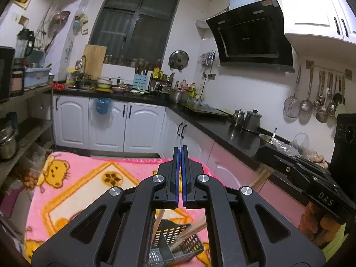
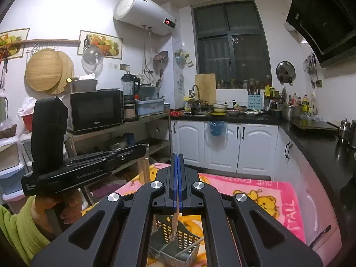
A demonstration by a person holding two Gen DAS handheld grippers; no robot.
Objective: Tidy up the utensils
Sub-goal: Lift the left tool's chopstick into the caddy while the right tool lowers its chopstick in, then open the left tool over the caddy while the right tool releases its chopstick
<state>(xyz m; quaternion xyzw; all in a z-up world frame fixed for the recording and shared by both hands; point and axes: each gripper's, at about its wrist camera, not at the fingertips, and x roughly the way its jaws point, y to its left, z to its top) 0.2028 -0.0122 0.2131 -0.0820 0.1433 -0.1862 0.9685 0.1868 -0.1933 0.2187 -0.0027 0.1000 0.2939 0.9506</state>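
LEFT gripper (image 1: pixel 180 150) clenched, empty — raised above basket (image 1: pixel 178 244) | RIGHT gripper (image 2: pixel 177 155) clenched, empty — above basket, chopsticks (image 1: pixel 191 231) upright inside for storage.

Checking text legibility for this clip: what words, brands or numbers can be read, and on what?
"DAS": right gripper body.
"LOVE" and "TALL", part-hidden: pink blanket.
Red digits on water heater: unreadable.
Brands on microwave, range hood, left gripper: too small or blurred.

Wooden chopsticks (image 1: pixel 191 230) stand in a perforated plastic basket (image 1: pixel 178 244) on fuzzy pink cloth (image 1: pixel 73 178).
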